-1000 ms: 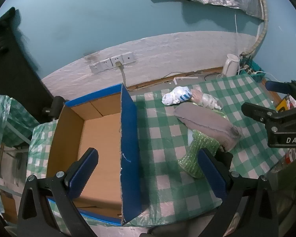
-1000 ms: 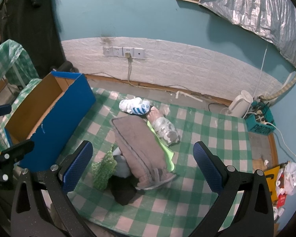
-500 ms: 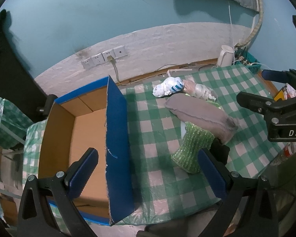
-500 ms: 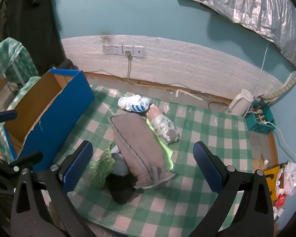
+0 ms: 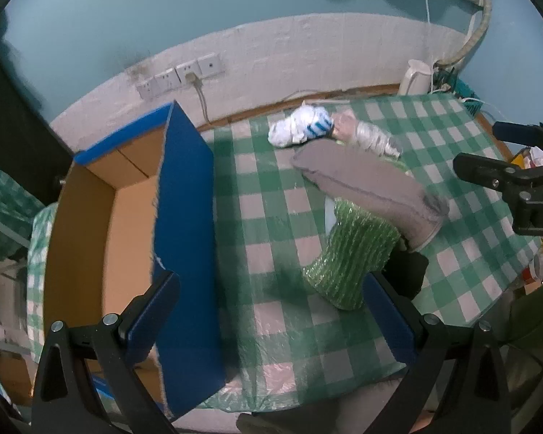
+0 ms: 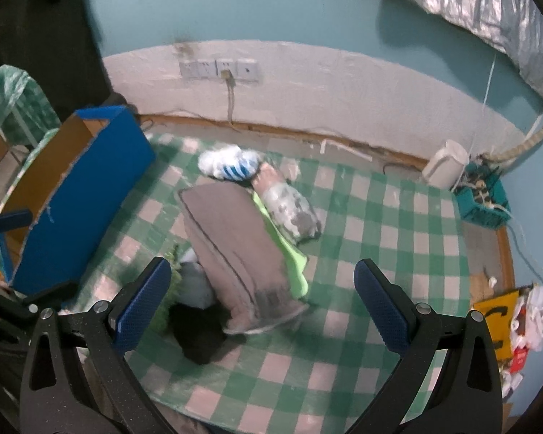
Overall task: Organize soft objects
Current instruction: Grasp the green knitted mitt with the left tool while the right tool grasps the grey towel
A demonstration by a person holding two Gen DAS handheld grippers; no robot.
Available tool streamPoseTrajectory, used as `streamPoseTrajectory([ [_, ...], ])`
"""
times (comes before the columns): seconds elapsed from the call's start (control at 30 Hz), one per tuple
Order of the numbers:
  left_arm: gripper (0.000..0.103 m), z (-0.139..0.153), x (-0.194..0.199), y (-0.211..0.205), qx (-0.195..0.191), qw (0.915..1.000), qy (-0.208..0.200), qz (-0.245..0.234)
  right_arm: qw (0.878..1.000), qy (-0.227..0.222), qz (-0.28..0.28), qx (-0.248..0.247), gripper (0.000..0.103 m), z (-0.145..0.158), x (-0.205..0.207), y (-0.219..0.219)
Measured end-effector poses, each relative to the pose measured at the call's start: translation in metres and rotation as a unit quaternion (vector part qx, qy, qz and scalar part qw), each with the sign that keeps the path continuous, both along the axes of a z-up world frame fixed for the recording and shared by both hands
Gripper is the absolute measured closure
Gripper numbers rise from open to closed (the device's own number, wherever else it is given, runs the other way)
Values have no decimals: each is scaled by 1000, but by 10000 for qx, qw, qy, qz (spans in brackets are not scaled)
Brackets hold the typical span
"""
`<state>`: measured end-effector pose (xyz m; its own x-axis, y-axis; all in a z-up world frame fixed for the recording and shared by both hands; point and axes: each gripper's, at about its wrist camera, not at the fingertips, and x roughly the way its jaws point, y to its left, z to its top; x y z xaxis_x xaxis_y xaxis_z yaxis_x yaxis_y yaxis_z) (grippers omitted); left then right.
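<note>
Hovering with both jaws spread and empty, you are leaving the blue cardboard box (image 5: 184, 217) unfilled; the grey folded cloth (image 6: 235, 249) heap ahead awaits sorting.

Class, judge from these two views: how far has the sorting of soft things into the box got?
Done: nothing; the blue box looks empty. In hand: nothing; both grippers' jaws open. Left: the grey cloth, green mesh piece and white-blue bundle still lie on the checked cloth.

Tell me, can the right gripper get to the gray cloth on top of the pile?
Probably yes. The right gripper is open, and the gray cloth lies uppermost on the pile just ahead of it, with nothing covering it.
</note>
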<state>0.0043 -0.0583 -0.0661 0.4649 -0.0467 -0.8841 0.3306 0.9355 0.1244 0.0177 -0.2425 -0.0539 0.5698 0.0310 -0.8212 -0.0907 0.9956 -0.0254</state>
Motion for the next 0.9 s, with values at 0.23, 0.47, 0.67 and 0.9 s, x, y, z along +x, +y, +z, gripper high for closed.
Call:
streamPoseTrajectory([
  [0.23, 1, -19, 1, -14, -26, 9997, 181, -175, 9989, 452, -86, -1, 2, -30, 9, -12],
  [0.47, 1, -46, 3, -36, 22, 9979, 507, -411, 9975, 702, 6, -85, 2, -47, 15, -8],
  [0.67, 1, -67, 6, -48, 85, 9961, 740, -469, 9963, 839, 79, -194, 2, -59, 19, -6],
  [0.9, 1, -85, 19, -60, 186, 9951, 873, -427, 9957, 894, 83, -227, 2, -64, 22, -7],
])
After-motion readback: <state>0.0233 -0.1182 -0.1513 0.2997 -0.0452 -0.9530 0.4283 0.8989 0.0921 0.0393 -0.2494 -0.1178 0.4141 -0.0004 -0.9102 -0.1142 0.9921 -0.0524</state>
